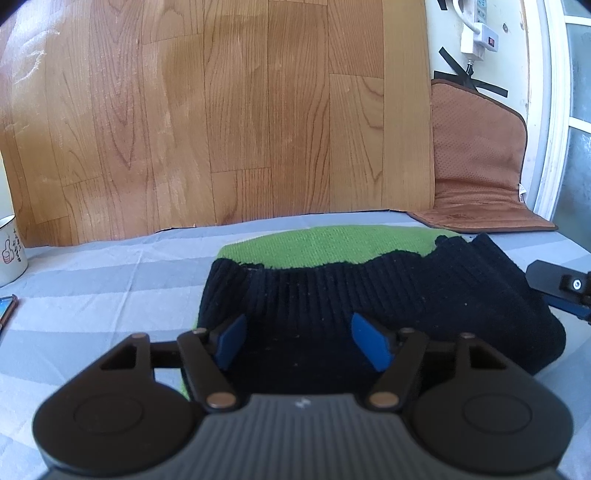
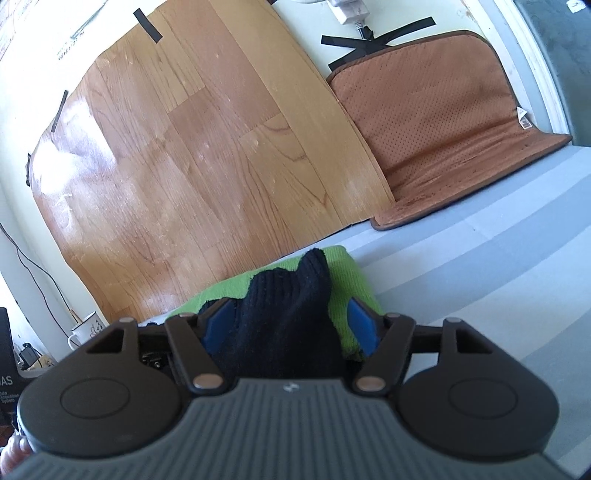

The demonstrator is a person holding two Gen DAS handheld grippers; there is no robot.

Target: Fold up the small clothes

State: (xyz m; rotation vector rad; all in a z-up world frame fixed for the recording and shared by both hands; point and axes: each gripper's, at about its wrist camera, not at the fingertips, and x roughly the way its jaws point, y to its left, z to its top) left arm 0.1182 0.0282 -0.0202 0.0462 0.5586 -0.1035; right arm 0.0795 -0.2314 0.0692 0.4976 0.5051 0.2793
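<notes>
A sheet of wood-grain flooring [image 1: 221, 110] leans against a pale wall behind a surface covered in grey-and-white striped cloth [image 1: 92, 295]; whether that surface is a bed or a desk cannot be told. A brown perforated cushion [image 2: 436, 122] stands propped to the right, under a white power strip [image 1: 476, 33] and crossed black tape.

The small knitted garment [image 1: 332, 295], green with a black ribbed band, lies folded on the striped cloth, near the flooring sheet.

The left tool [image 1: 299, 341] is released: its blue pads [image 1: 231, 341] stand well apart over the black ribbing, and neither is seen pressing into the knit. The right tool [image 2: 291, 323] also stands wide, straddling a raised black fold with green knit beside it; its pads [image 2: 360, 325] flank the fabric without visibly pinching it. Part of the right tool shows at the right edge of the left wrist view.

The near part of the garment is hidden under both tool bodies. A white mug [image 1: 9, 251] and a phone-like object [image 1: 5, 308] are cut off at the left edge.
</notes>
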